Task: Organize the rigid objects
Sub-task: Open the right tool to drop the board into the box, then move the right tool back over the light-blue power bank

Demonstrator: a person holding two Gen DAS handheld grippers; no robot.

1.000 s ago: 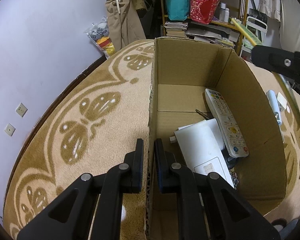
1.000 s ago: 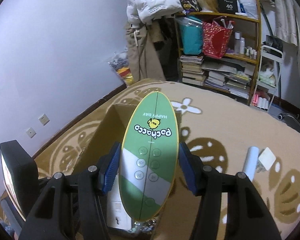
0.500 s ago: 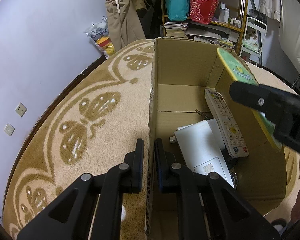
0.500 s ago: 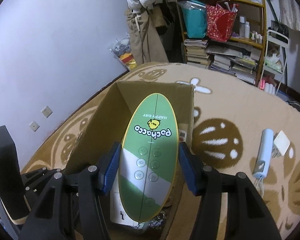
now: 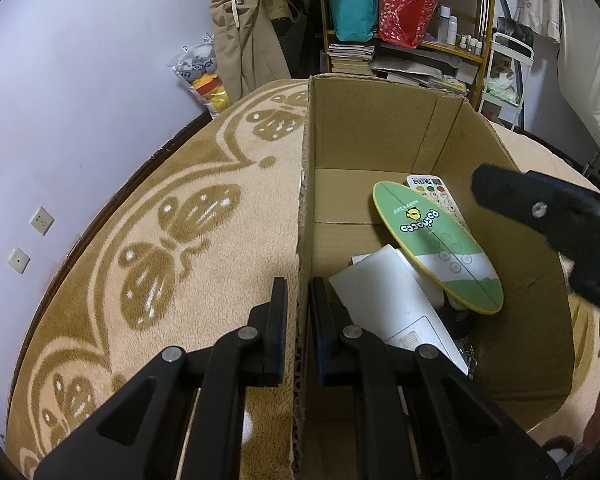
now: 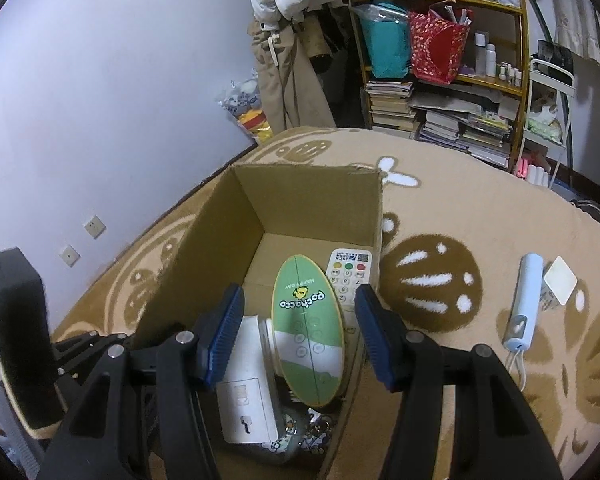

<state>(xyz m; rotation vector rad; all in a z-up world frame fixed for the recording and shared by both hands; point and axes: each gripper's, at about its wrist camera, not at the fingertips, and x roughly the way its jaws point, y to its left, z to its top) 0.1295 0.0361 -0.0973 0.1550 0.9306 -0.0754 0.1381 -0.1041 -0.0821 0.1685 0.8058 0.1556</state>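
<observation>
A green oval board (image 5: 436, 246) marked "pochacco" lies inside the open cardboard box (image 5: 380, 128), resting on a white remote (image 5: 434, 194) and a white flat device (image 5: 392, 300). In the right wrist view the board (image 6: 308, 328) lies below my right gripper (image 6: 300, 332), which is open and empty above the box (image 6: 236, 216). My left gripper (image 5: 299, 308) is shut on the box's near left wall, one finger on each side of it.
The box stands on a tan patterned rug (image 5: 160, 240). A light blue stick-shaped device (image 6: 524, 300) and a white square adapter (image 6: 560, 280) lie on the rug to the right. Shelves with books and bags (image 6: 440, 80) stand behind, and a wall is at the left.
My right gripper moved over the box, opened and let go of the green board, which now lies inside. The left gripper has not moved.
</observation>
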